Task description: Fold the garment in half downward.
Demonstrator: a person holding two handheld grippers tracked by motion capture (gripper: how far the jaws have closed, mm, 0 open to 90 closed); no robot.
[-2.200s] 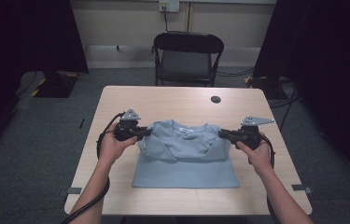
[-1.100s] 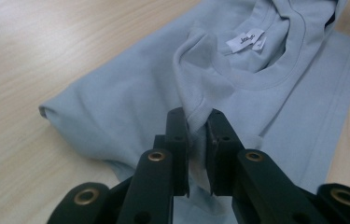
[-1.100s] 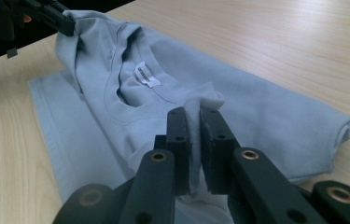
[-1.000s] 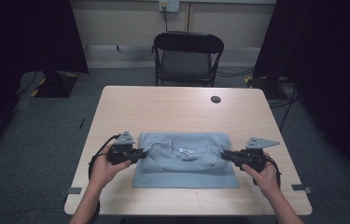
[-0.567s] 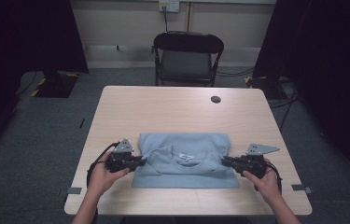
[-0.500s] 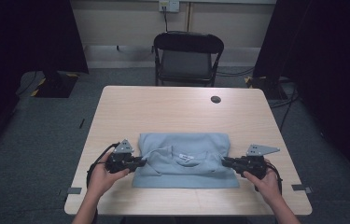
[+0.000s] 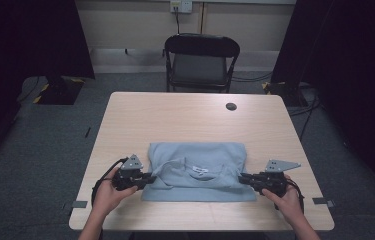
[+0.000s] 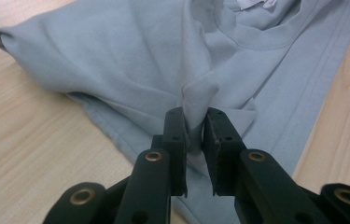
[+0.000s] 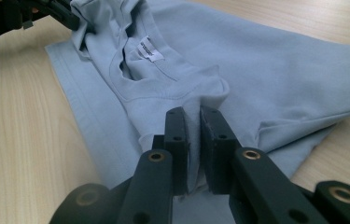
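Observation:
A light blue T-shirt (image 7: 197, 160) lies folded on the wooden table (image 7: 175, 117), its collar and white label facing up near the front edge. My left gripper (image 7: 150, 178) is at the shirt's left side, low over the table. In the left gripper view my left gripper (image 8: 195, 116) is shut on a pinched fold of the T-shirt (image 8: 116, 60). My right gripper (image 7: 241, 178) is at the shirt's right side. In the right gripper view my right gripper (image 9: 191, 114) is shut on a fold of the T-shirt (image 9: 266, 70) near the collar.
A small dark round disc (image 7: 231, 106) lies near the table's far right. A black folding chair (image 7: 200, 55) stands behind the table. Bare tabletop stretches beyond the shirt and along both sides. The table's front edge is close under both hands.
Both grippers came toward the near edge and sank to the table, drawing the shirt's collar end over its lower half. Over the last half second they hardly moved.

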